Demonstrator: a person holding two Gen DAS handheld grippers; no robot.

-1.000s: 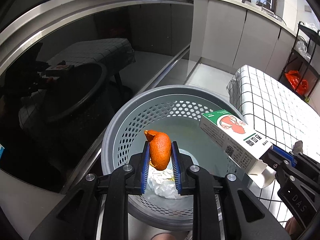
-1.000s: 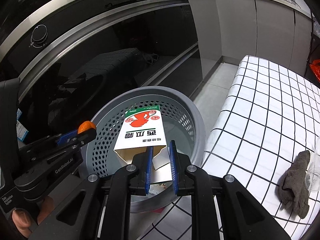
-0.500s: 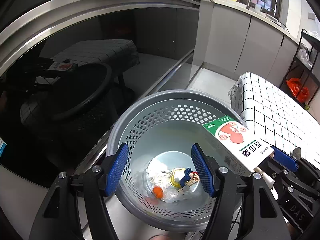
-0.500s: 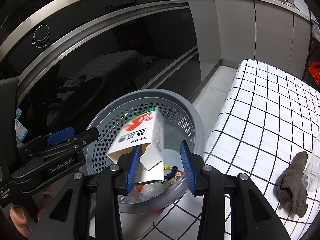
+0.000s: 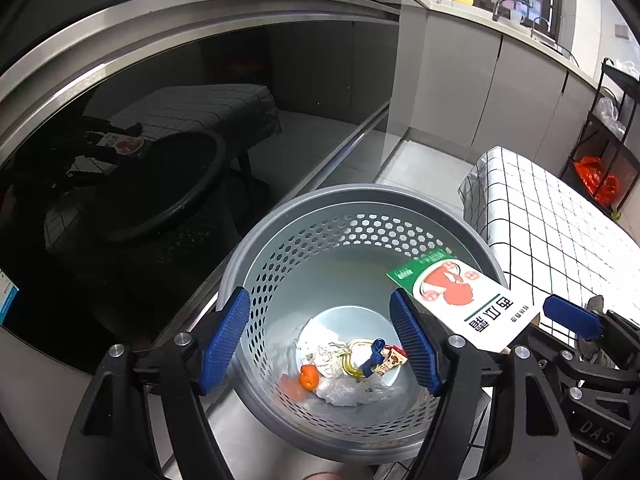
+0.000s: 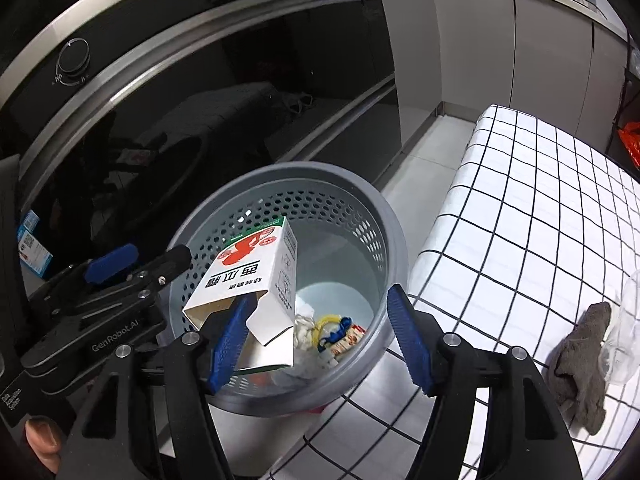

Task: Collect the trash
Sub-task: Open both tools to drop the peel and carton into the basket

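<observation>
A grey perforated trash basket (image 5: pixel 320 216) (image 6: pixel 394 248) stands on the floor between the oven and the table. My left gripper (image 5: pixel 320 338) is open and empty above it. The orange peel (image 5: pixel 309 376) lies at the bottom with crumpled paper and wrappers (image 5: pixel 352 360). My right gripper (image 6: pixel 316 336) is open over the basket. The white, green and red carton (image 6: pixel 252 276) (image 5: pixel 464 304) tips over the basket opening, resting against the left finger (image 6: pixel 228 340), no longer clamped.
A dark glass oven front (image 5: pixel 160 140) is to the left. A table with a black-and-white checked cloth (image 6: pixel 540 208) is to the right, with a grey rag (image 6: pixel 580 364) and a clear plastic item (image 6: pixel 624 328) on it. Grey cabinets (image 5: pixel 500 92) stand behind.
My left gripper opened and the orange peel fell to the basket bottom. My right gripper opened and the carton came loose, tipping over the basket.
</observation>
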